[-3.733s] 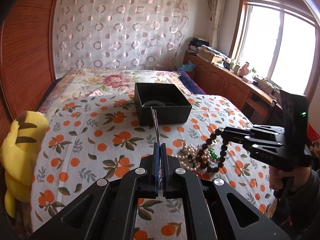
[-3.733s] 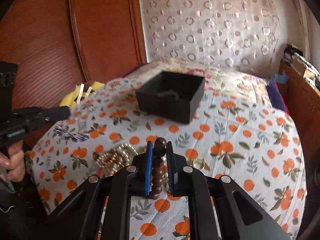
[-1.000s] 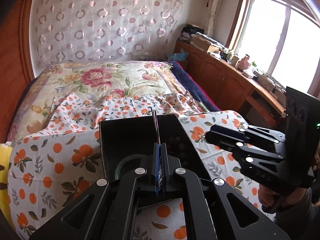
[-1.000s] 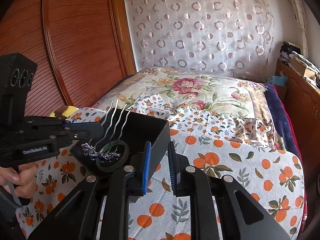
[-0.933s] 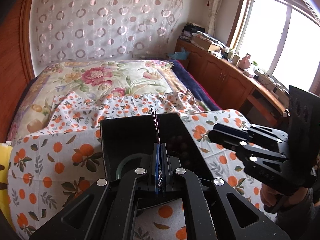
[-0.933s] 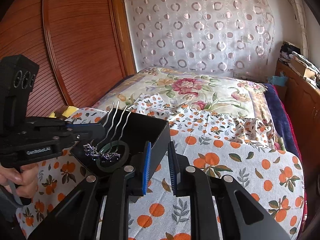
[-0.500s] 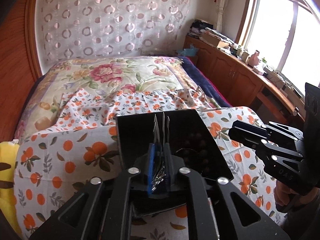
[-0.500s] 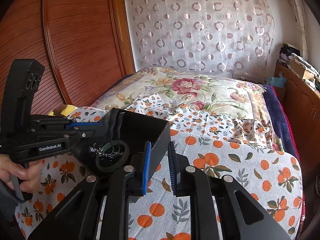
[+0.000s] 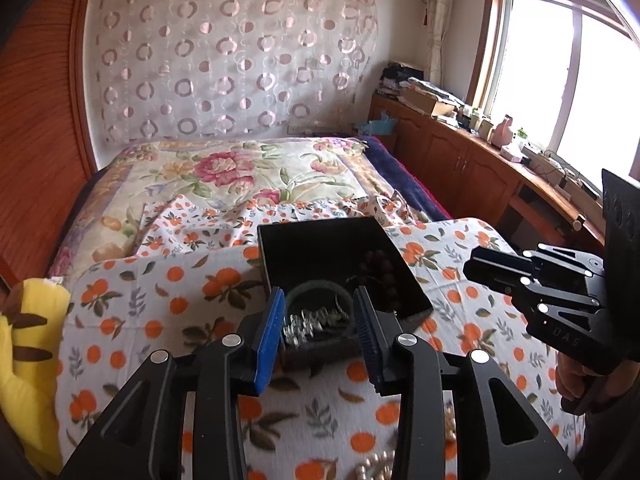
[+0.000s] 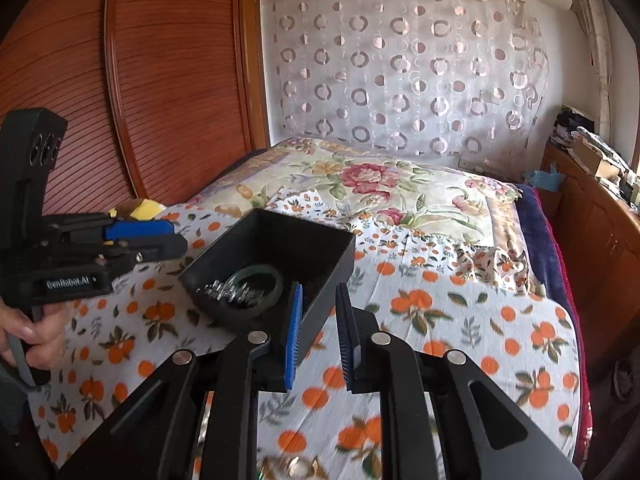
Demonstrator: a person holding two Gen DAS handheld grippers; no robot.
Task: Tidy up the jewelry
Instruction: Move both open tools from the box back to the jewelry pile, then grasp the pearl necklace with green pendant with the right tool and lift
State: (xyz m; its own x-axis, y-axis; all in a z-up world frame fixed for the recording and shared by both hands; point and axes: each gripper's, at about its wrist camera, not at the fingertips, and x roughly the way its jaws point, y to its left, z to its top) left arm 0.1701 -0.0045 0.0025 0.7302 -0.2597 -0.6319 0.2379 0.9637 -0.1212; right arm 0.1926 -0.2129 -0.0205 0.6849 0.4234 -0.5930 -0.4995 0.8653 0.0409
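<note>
- Left gripper [image 9: 318, 332], lower centre of the left wrist view: my jaws are opening, nothing pressed between the blue pads; the silver hair comb [image 9: 314, 322] lies beyond them, inside the box.
- Right gripper [image 10: 318, 330], lower centre of the right wrist view: jaws slightly parted and empty, the near corner of the box showing between them.
- Pearl strand [image 9: 374, 470], bottom edge of the left view: not yet put away, lying on the orange-print sheet [image 9: 168, 304].
- Black box [image 10: 320, 248], mid-frame: holds the comb, a green bangle [image 10: 256, 276] and, toward its right side in the left view, dark wooden beads [image 9: 380, 272].
- Technique, as I judge it: let the jaws part fully before drawing back, so no prong snags a pad and drags the comb out; lift clear of the box wall.
- Floral quilt [image 9: 240, 176], far: bare of jewelry.
</note>
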